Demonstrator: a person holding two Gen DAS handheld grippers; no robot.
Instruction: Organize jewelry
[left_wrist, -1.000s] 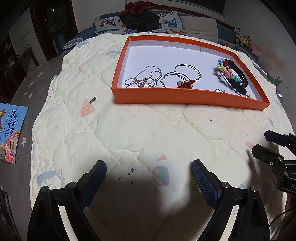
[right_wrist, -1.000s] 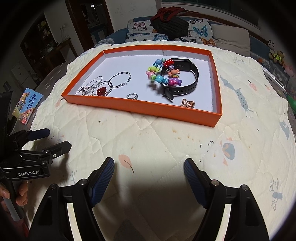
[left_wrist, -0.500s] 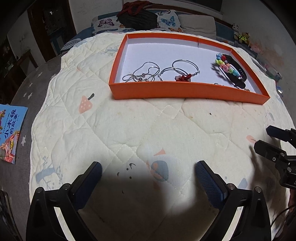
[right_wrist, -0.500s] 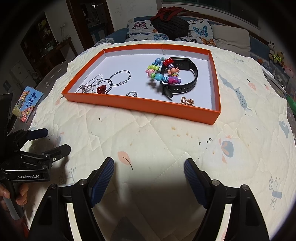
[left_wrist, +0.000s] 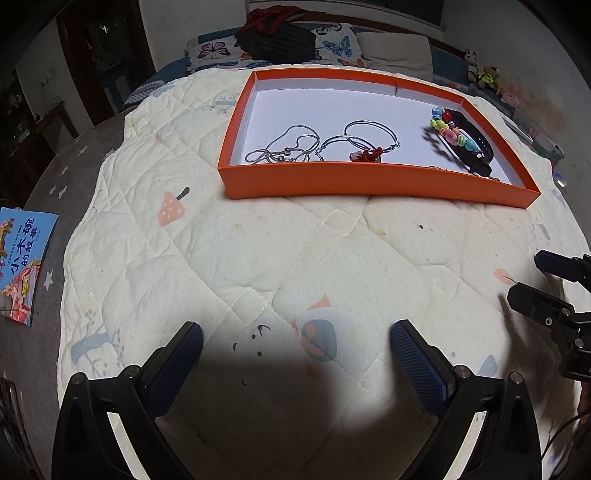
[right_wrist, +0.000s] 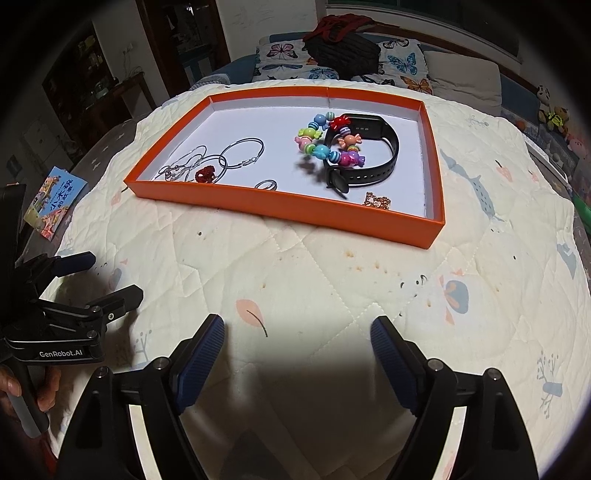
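Left wrist view: cream quilt (left_wrist: 280, 236), puffy diamond stitching, small printed motifs (mushroom, fish, leaf), a few brown specks; it covers a rounded surface. Grey star-print cloth (left_wrist: 55, 192) shows beyond the quilt's left edge, with a blue children's book (left_wrist: 22, 258) lying flat on it. Room dim at the back: butterfly-print pillows (right_wrist: 402, 62), a dark bag (right_wrist: 343, 48) with red fabric on top, soft toys (right_wrist: 554, 114) far right, dark wood furniture at left. Orange tray (left_wrist: 369, 182), shallow cardboard, white inside, sits on the far half of the quilt, well apart from both grippers. Inside, left end: thin silver chain (right_wrist: 184, 162) tangled with 2 wire hoops (right_wrist: 240, 153), and a glittery red heart charm (right_wrist: 205, 173) against them. Near the front wall: small silver ring (right_wrist: 266, 184). Right half: black rubbery watch band (right_wrist: 373, 147), curled on edge, with a bracelet of glossy candy-shaped beads (right_wrist: 328, 142) resting against it. Small gold sparkly piece (right_wrist: 376, 201) near the front right corner. Left gripper (left_wrist: 295, 350): jaws spread wide, nothing between them, blue textured pads (left_wrist: 417, 362), low over the quilt's near side. Right gripper (right_wrist: 297, 339): likewise spread wide, holding nothing, ribbed blue pads (right_wrist: 207, 347). Each gripper appears at the edge of the other's view.
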